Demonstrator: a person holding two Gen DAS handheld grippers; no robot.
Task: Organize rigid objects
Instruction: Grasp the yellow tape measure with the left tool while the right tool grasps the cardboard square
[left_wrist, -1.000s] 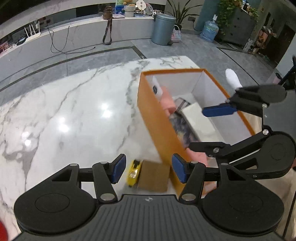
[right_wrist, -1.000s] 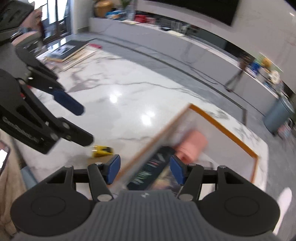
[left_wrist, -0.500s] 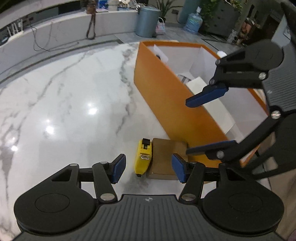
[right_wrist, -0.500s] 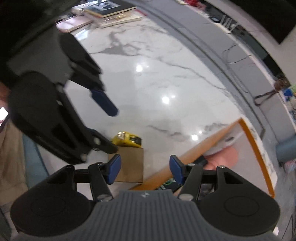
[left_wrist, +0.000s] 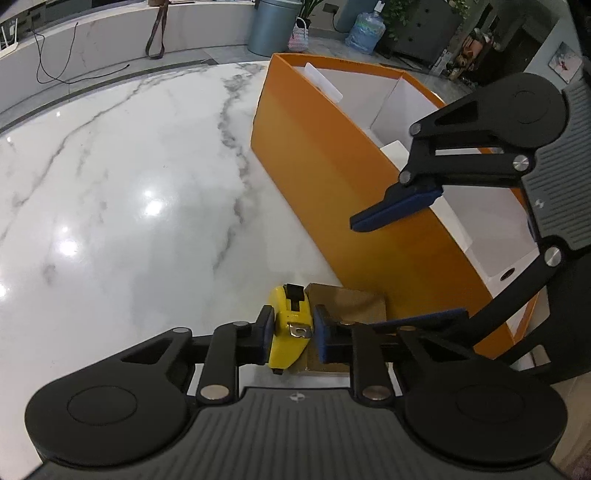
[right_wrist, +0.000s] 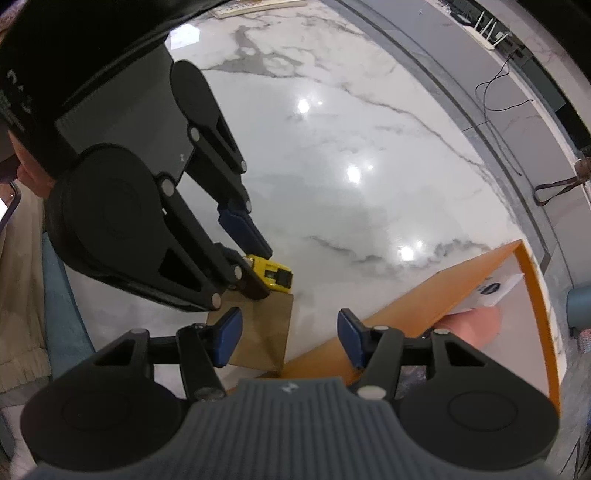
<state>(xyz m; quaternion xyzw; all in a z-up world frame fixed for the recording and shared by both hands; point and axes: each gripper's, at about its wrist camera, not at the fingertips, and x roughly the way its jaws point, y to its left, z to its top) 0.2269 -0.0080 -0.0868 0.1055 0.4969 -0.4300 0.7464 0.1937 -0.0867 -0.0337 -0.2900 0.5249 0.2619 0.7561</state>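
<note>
A yellow tape measure (left_wrist: 290, 325) lies on the white marble table beside a small brown cardboard box (left_wrist: 347, 306). My left gripper (left_wrist: 291, 338) is shut on the tape measure, a blue pad on each side. It also shows in the right wrist view (right_wrist: 275, 275), held by the left gripper (right_wrist: 255, 273). My right gripper (right_wrist: 288, 334) is open and empty, hovering over the brown box (right_wrist: 258, 332) and the wall of the orange box (right_wrist: 424, 295). In the left wrist view the right gripper (left_wrist: 406, 258) hangs open above the orange box (left_wrist: 332, 166).
The orange box has white dividers and holds white boxes (left_wrist: 454, 218), a pink item (right_wrist: 476, 321) and a white card (right_wrist: 495, 290). The marble table (left_wrist: 110, 203) stretches left. A grey bin (left_wrist: 271, 27) and a water bottle (left_wrist: 362, 31) stand on the floor beyond.
My left gripper moved down and forward and closed on the yellow tape measure. My right gripper swung lower over the brown box and orange box wall, still open.
</note>
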